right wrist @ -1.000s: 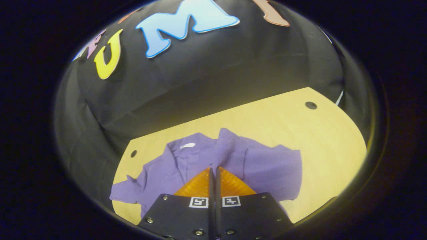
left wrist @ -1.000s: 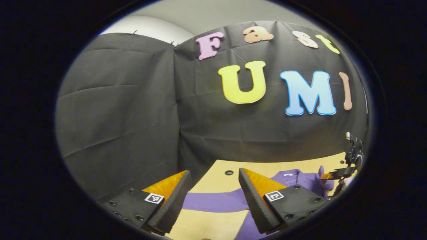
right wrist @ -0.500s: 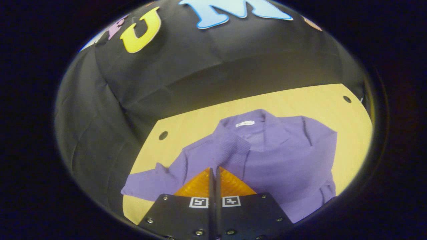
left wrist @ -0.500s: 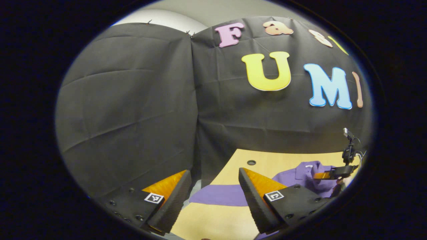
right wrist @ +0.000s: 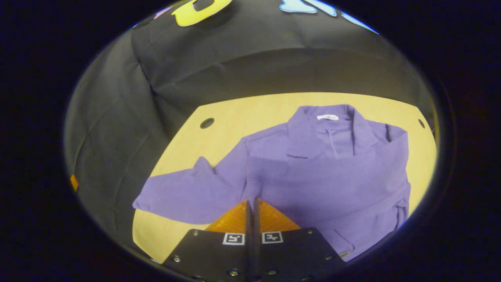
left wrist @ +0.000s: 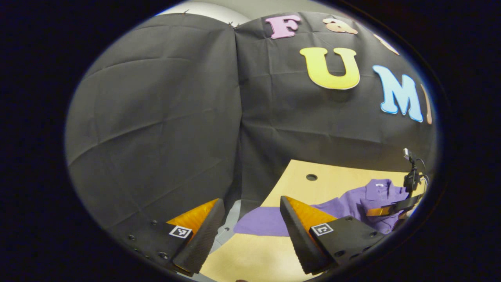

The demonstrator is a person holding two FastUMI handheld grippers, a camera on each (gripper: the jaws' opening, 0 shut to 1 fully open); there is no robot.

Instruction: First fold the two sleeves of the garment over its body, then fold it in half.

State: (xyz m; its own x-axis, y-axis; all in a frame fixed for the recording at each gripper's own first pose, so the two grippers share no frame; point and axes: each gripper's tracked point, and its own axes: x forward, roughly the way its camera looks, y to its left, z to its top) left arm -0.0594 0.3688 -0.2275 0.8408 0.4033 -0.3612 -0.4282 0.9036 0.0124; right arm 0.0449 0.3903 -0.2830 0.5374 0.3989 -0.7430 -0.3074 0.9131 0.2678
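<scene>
My right gripper (right wrist: pixel 251 201) is clenched on the cuff of one sleeve (right wrist: pixel 270 172), which is laid across the front of the purple shirt (right wrist: pixel 344 184); I think a thin edge of cloth sits between the fingers, though the view there is poor. The shirt lies collar-up on the wooden table (right wrist: pixel 235 113), its other sleeve (right wrist: pixel 184 194) stretched flat toward the table's edge. My left gripper (left wrist: pixel 250 219) hangs released above that outstretched sleeve's end (left wrist: pixel 260 223), fingers wide apart.
</scene>
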